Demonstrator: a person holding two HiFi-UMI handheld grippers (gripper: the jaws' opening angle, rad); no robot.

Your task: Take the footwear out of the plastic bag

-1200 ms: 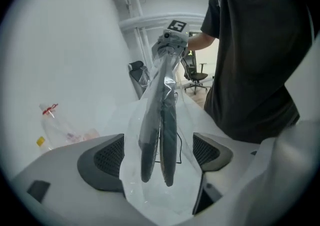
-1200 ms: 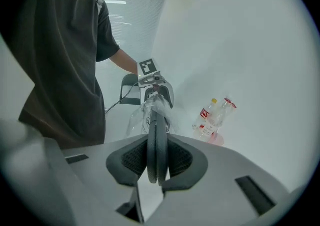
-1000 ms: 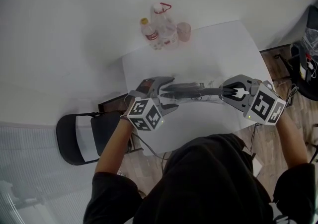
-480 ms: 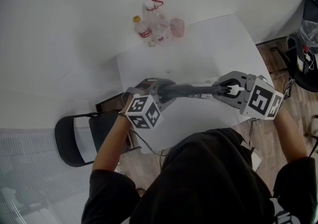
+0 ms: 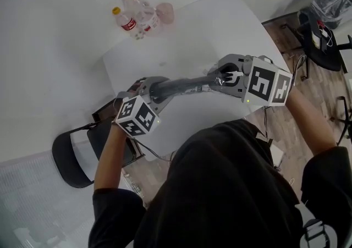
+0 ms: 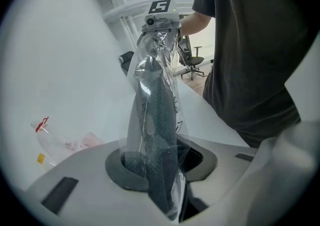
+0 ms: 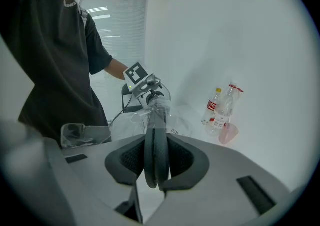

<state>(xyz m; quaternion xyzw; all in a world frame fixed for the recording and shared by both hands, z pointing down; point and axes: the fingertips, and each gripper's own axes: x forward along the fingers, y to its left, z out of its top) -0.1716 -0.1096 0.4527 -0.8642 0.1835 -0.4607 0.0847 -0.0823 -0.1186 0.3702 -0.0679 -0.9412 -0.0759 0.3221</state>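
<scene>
Footwear (image 5: 187,84), half bagged, hangs above the table (image 5: 181,49): the left gripper (image 5: 157,88) (jaws just closing) clamps the plastic bag (image 6: 172,104) at 8 o'clock; the right gripper (image 5: 220,79), jaws just widening, apparently pinches bare soles. Next: pull apart.

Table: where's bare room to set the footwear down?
Free: the middle of the table, between the bottles and the footwear in its plastic bag, and its far right corner. Crowded: far left corner, bottles and pink cup.
</scene>
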